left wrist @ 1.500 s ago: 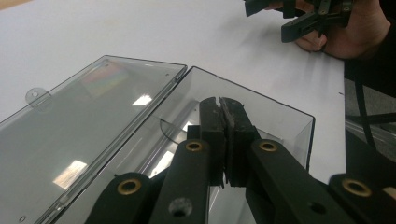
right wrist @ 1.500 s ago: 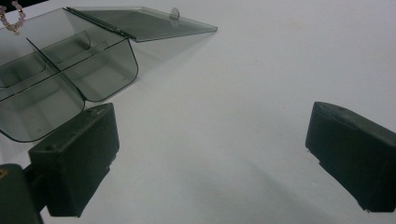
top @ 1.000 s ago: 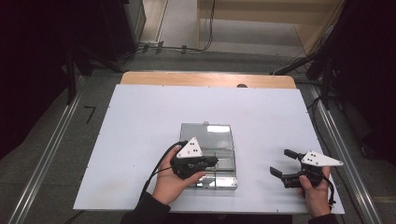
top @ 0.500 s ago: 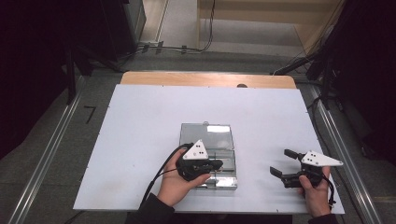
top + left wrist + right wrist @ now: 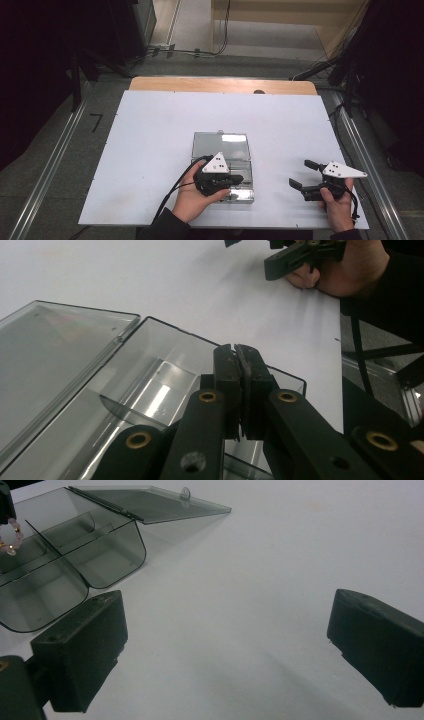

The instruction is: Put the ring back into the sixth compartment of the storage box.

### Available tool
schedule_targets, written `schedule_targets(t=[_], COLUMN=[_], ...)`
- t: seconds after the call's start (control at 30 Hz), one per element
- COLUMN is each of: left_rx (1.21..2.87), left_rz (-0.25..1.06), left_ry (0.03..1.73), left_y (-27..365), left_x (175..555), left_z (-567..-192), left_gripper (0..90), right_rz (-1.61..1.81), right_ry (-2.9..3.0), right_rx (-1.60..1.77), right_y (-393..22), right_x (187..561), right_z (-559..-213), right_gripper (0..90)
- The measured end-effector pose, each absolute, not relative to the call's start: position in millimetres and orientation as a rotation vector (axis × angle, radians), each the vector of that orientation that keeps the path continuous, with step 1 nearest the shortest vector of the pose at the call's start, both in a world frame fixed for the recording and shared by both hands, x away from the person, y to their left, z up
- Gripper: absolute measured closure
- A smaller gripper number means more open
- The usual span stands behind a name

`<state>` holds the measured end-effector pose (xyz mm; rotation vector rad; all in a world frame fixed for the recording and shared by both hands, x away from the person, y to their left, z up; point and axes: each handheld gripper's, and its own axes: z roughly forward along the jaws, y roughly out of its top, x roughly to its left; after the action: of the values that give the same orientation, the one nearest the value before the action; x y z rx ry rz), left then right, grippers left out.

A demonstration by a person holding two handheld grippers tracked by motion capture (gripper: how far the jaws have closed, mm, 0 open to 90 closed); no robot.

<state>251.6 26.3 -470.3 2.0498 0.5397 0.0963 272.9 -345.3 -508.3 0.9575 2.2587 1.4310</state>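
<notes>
A smoky clear plastic box [image 5: 241, 195] lies open near the table's front edge, its lid [image 5: 221, 145] folded flat on the far side. Dividers split the base into compartments [image 5: 75, 555]. My left gripper [image 5: 239, 178] hovers over the base with its jaws pressed together [image 5: 235, 352]. In the right gripper view a small loop of pink beads [image 5: 10, 536] hangs from its black tip above a compartment. My right gripper [image 5: 299, 173] rests on the table right of the box, open with nothing between its pads [image 5: 225, 650].
The white table top [image 5: 165, 130] stretches wide beyond and left of the box. A wooden strip [image 5: 220, 84] borders its far edge. Metal rails [image 5: 55, 160] run along both sides. The other hand and its gripper [image 5: 295, 257] sit near the right edge.
My left gripper has edged slightly to the right over the box base. The right gripper has stayed where it was.
</notes>
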Motion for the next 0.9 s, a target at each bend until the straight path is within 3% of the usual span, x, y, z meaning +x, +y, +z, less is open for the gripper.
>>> schedule_targets(t=[0.67,0.9], left_rx=[2.117,2.072], left_rz=[0.021,0.027], left_ry=[0.542,0.538], left_y=[16,20], left_x=[252,253], left_z=[-477,-473], left_gripper=[86.5,53.6], right_rz=[1.426,1.423], right_ry=[2.260,2.258], right_rx=[0.952,0.955], right_y=[-345,-345], right_x=[273,273], right_z=[-508,-509], right_gripper=[1.3,1.3])
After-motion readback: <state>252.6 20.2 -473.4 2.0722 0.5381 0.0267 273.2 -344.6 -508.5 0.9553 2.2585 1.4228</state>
